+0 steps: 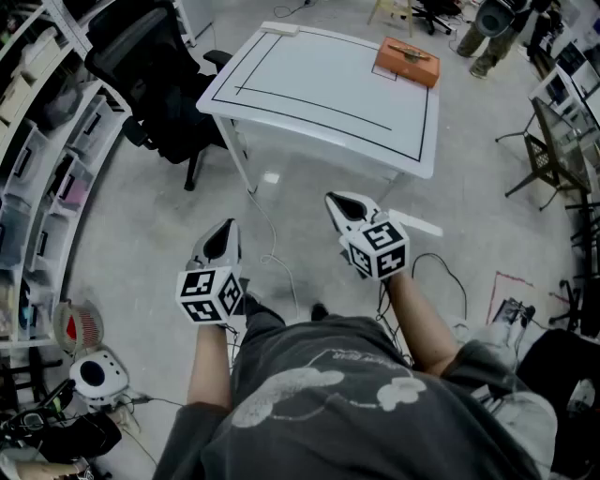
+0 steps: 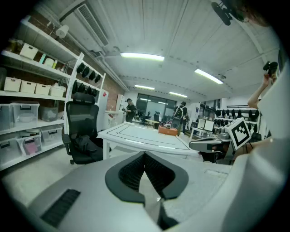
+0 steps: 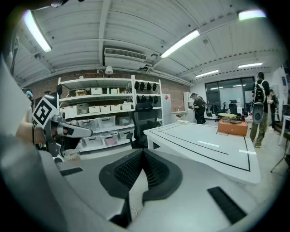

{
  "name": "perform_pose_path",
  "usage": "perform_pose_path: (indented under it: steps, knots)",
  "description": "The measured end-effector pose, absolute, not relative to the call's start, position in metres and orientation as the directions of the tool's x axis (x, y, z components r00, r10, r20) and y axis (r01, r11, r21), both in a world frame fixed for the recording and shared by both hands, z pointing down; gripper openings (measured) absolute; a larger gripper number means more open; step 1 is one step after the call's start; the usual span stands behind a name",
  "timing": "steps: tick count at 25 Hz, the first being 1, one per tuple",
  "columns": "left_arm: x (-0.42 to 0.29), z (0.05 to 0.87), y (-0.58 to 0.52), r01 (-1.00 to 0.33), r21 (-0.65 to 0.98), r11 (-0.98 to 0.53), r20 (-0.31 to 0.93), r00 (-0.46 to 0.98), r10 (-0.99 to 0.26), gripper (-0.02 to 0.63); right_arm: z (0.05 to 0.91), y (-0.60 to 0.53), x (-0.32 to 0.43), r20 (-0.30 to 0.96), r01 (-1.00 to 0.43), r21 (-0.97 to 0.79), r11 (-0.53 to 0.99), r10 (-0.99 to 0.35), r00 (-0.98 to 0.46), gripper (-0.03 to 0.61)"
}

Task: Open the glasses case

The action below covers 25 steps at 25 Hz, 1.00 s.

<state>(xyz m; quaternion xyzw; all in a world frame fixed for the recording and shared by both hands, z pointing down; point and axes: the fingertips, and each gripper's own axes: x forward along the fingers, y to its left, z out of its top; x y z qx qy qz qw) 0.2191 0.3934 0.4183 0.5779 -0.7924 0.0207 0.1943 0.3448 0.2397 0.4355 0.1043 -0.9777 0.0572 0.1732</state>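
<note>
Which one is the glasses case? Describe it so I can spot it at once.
Find the white table with the black outline, next to the black office chair. The glasses case sits at the table's far right corner. It is boxy and orange, unlike the flat white strip at the far left corner, the only other thing on the tabletop.
</note>
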Motion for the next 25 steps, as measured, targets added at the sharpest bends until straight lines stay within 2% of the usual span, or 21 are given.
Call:
perform_pose_path:
  steps: [11, 18, 25]
  knots:
    - [0.195, 0.432, 0.402, -0.917, 0.231, 0.326, 0.338, -0.239, -0.910, 0.002, 0.446, 0.249, 0.320, 0.379, -0.218, -0.089, 0.972, -0.170, -0.910, 0.000]
    - [0.097, 0.434, 0.413, -0.926, 0.231, 0.299, 0.336, -0.212, -0.918, 0.002, 0.441, 0.253, 0.244, 0.332, -0.313, -0.231, 0.921, -0.228, -0.915, 0.000]
    - [0.017, 0.442, 0.421, -0.936, 0.266, 0.230, 0.360, -0.125, -0.924, 0.002, 0.429, 0.253, 0.175, 0.328, -0.412, -0.223, 0.884, -0.329, -0.885, 0.000]
